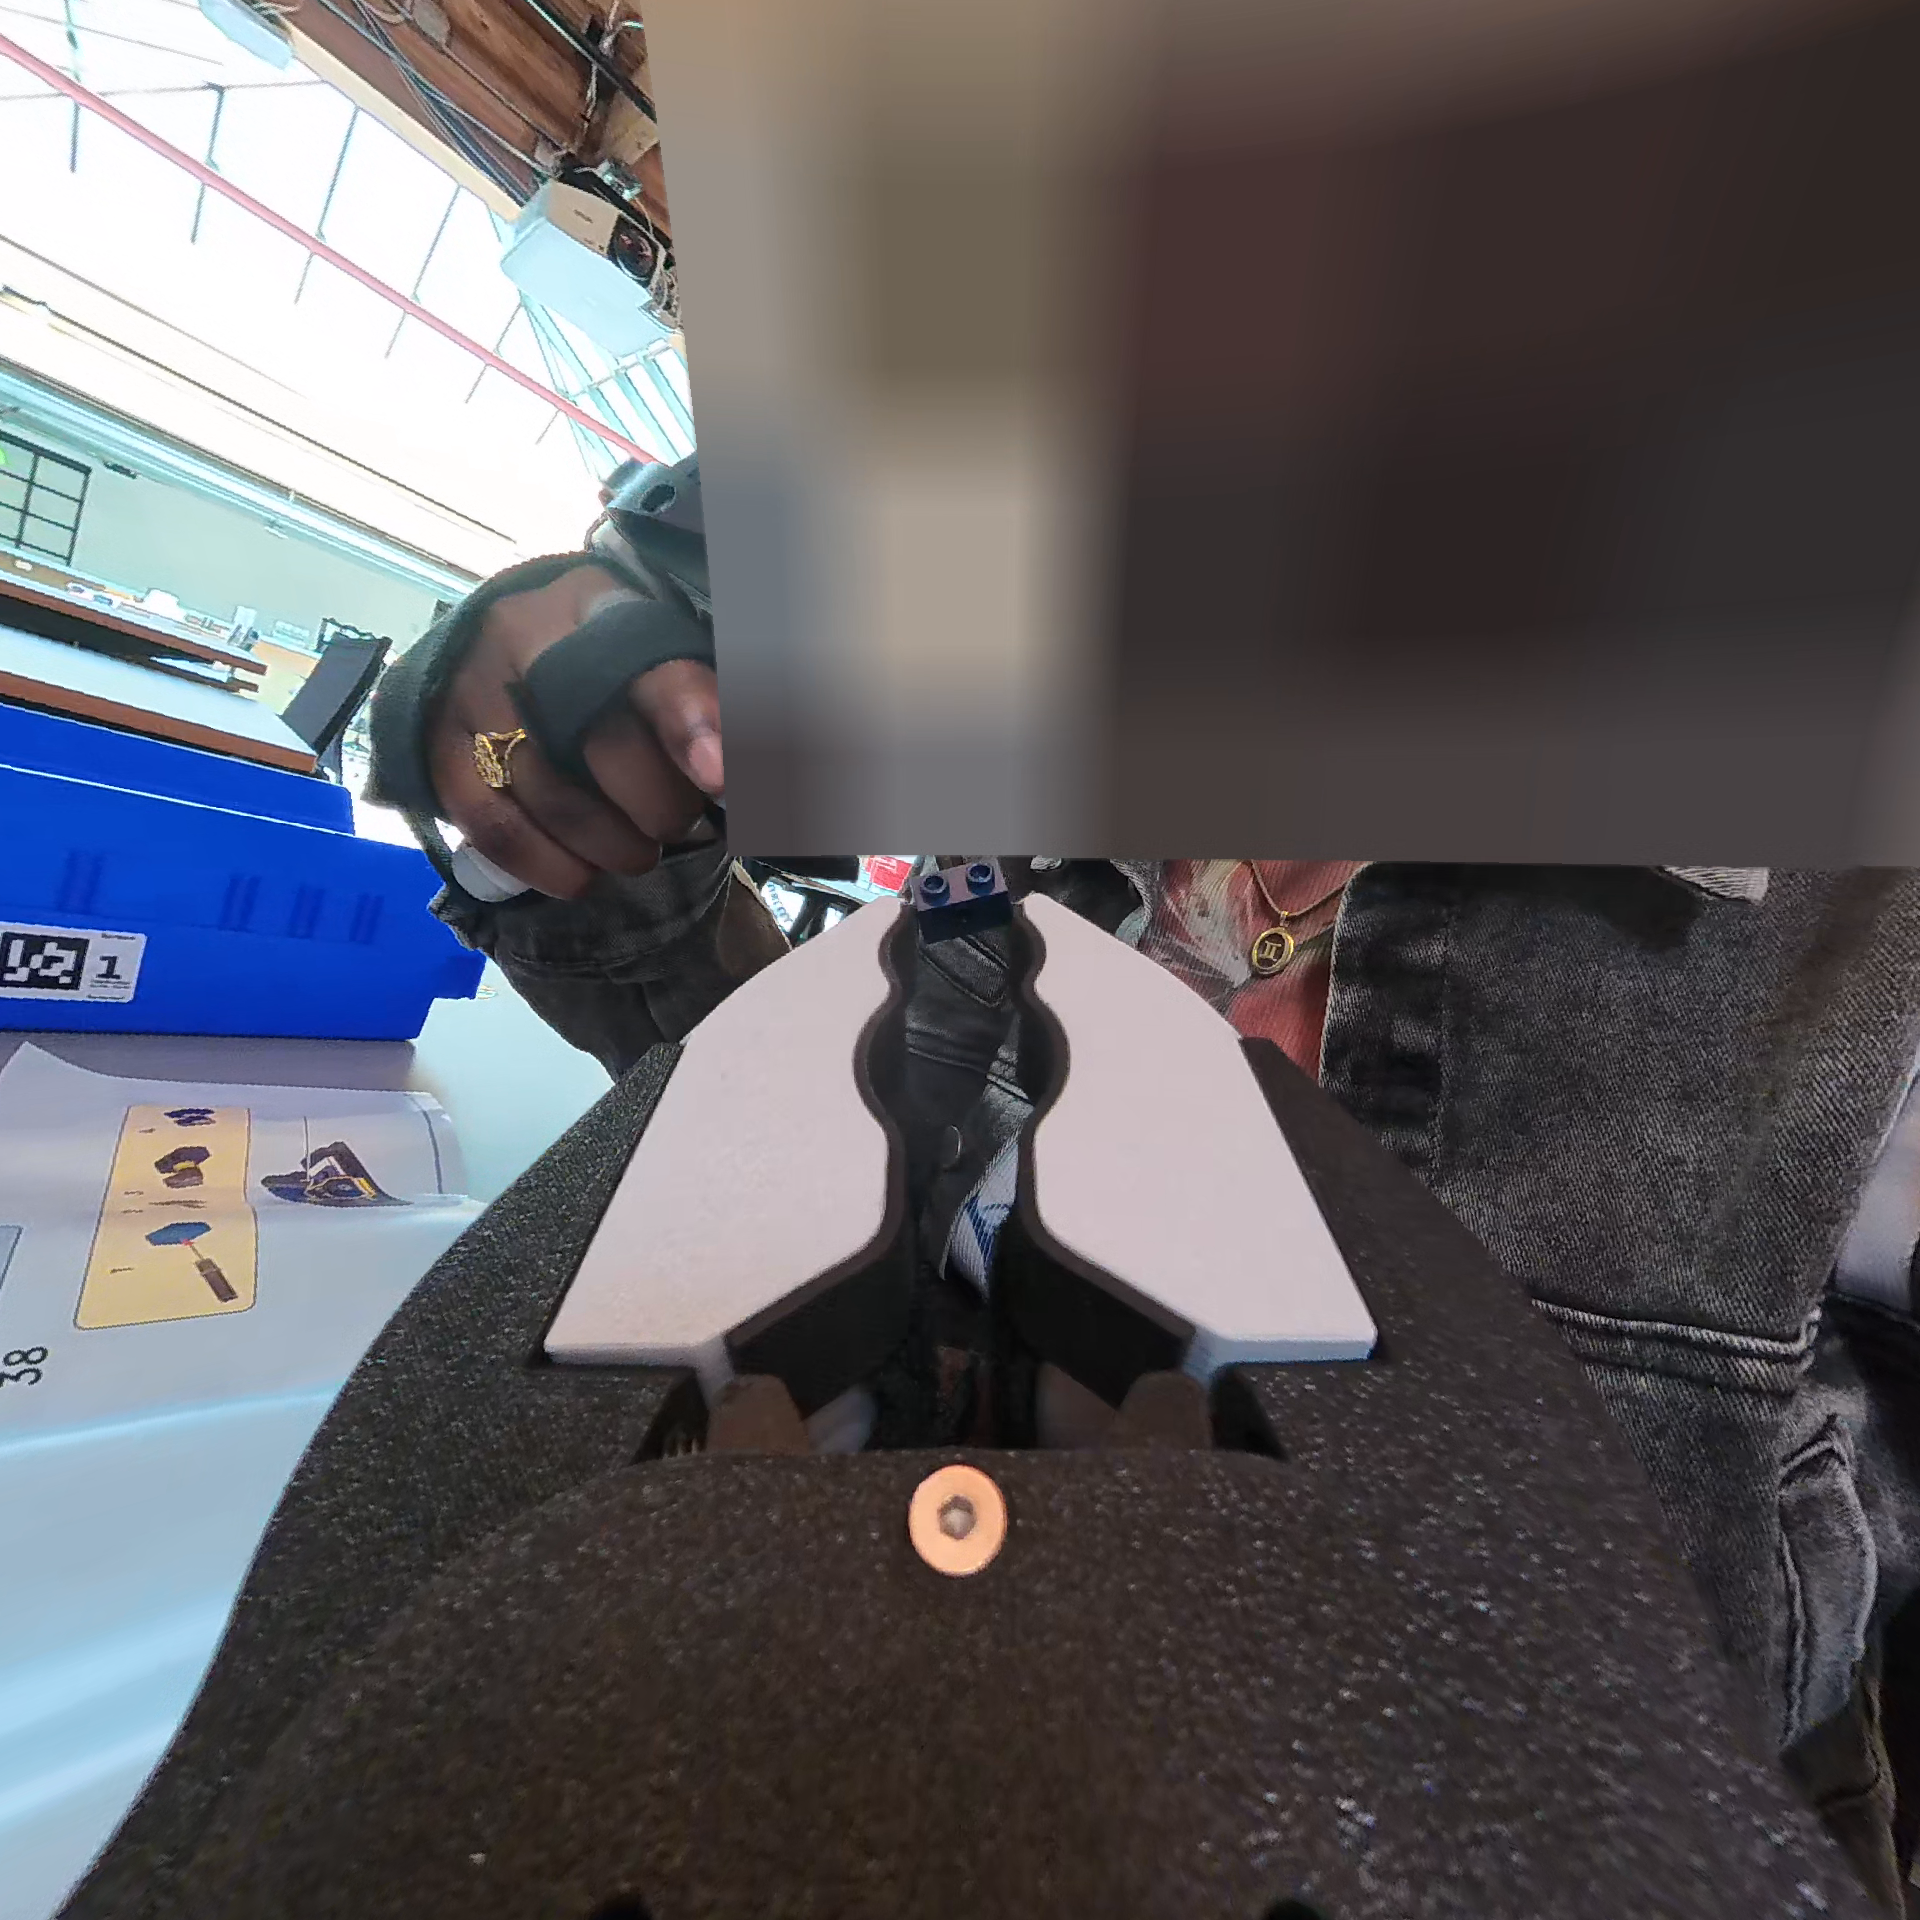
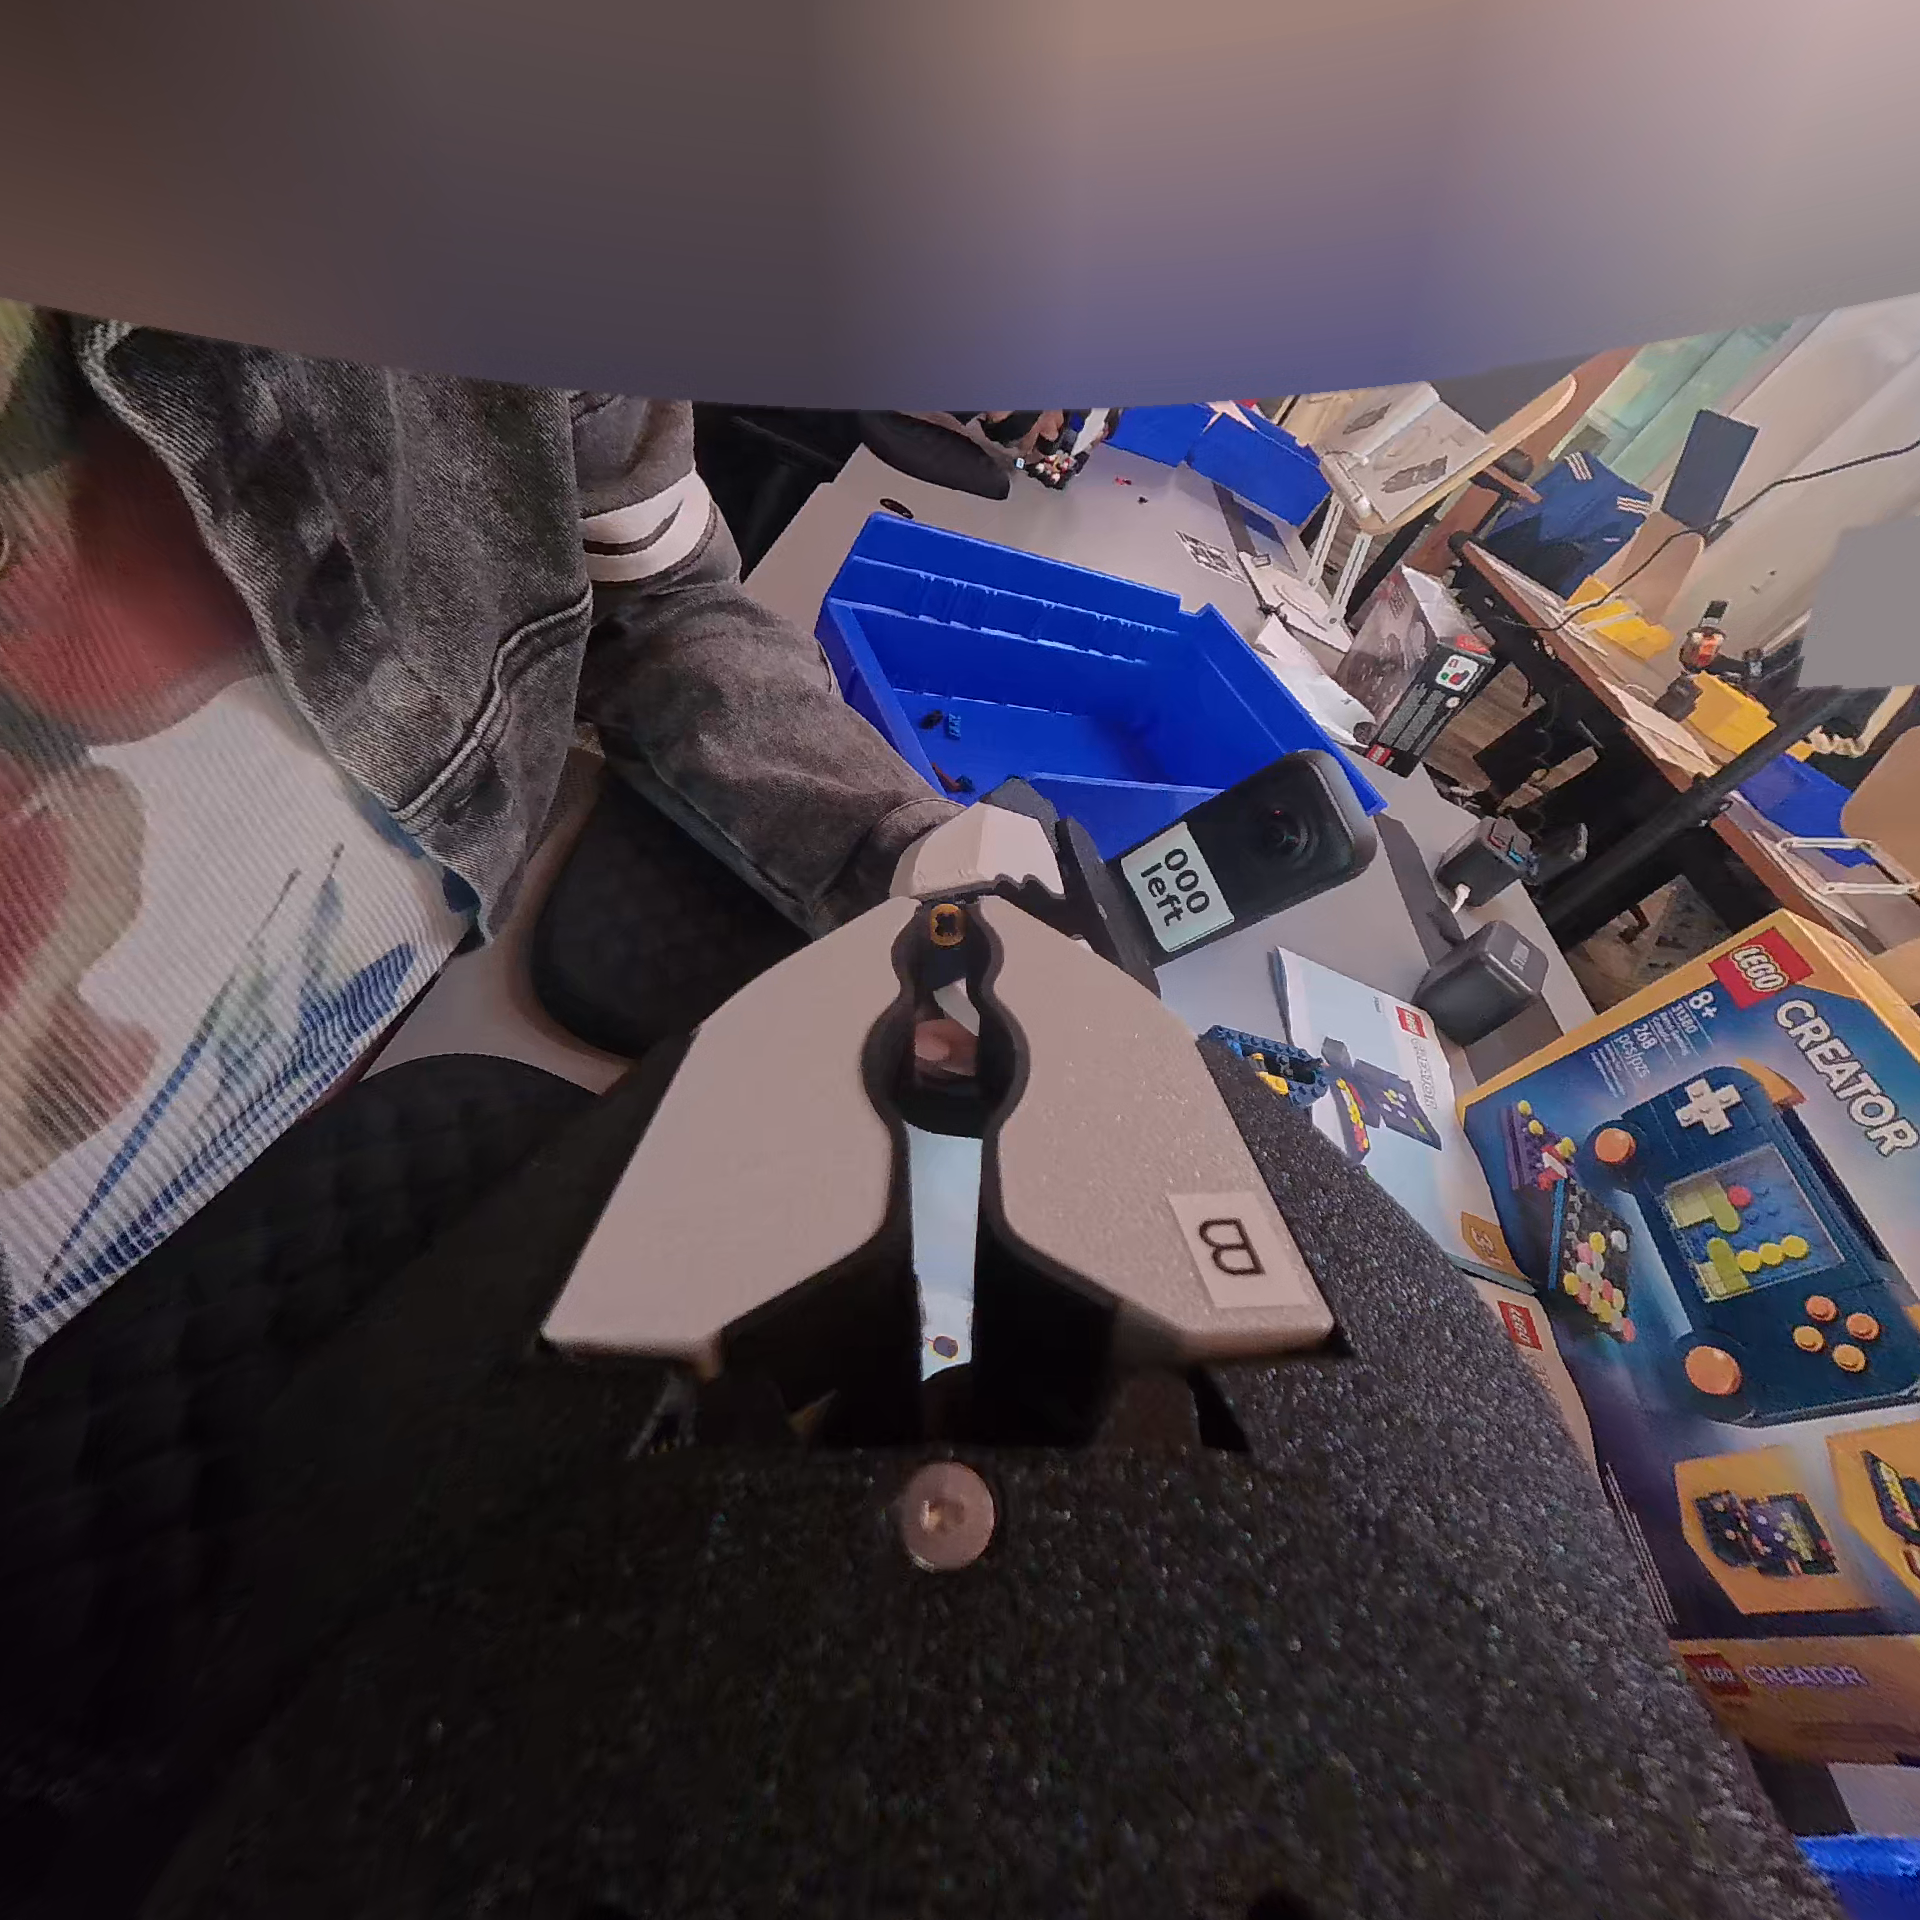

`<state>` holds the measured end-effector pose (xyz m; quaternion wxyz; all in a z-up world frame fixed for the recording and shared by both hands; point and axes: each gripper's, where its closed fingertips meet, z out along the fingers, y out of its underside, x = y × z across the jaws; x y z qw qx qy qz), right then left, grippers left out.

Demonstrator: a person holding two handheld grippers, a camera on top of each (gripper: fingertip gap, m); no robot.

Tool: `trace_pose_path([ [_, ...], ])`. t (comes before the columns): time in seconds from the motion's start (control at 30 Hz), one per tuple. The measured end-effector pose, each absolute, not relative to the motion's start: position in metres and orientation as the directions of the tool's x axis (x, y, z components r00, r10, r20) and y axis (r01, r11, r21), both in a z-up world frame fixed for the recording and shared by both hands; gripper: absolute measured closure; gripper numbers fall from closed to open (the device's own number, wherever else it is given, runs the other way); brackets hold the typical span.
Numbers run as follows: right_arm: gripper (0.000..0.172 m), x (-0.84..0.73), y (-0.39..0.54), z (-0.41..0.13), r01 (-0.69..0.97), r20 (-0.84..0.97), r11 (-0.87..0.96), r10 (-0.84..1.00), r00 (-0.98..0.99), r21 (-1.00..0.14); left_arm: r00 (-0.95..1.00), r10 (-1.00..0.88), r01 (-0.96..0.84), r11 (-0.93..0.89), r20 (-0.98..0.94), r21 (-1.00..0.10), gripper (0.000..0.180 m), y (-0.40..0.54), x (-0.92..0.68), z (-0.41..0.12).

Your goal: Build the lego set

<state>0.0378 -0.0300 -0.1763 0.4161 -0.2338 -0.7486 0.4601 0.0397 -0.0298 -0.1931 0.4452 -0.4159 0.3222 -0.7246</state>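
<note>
Both tongs loaded – I hold two tiny stiff plastic pieces at the tips.
Left tongs pinch a dark blue two-stud brick by its sides; right tongs clamp a small yellow pin – light, slick, I judge easily twisted loose.

A large blurred patch covers the upper right of the left wrist view, hiding all of the person above the pendant and cutting off part of the hand. Another blurred band fills the top of the right wrist view. The small yellow piece at the right gripper's fingertips is too small to identify. The tiny bits in the blue bin cannot be made out. The printed box runs off the right edge.
</note>
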Motion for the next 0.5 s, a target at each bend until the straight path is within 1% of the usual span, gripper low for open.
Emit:
trace_pose_path([
  [0.5, 0.166, 0.0383, -0.0324, -0.1756, -0.045, 0.429, 0.484, 0.724, -0.540, -0.874, -0.290, -0.907, 0.385, -0.404, 0.307, -0.830, 0.164, -0.0339, 0.0391, -0.1904],
])
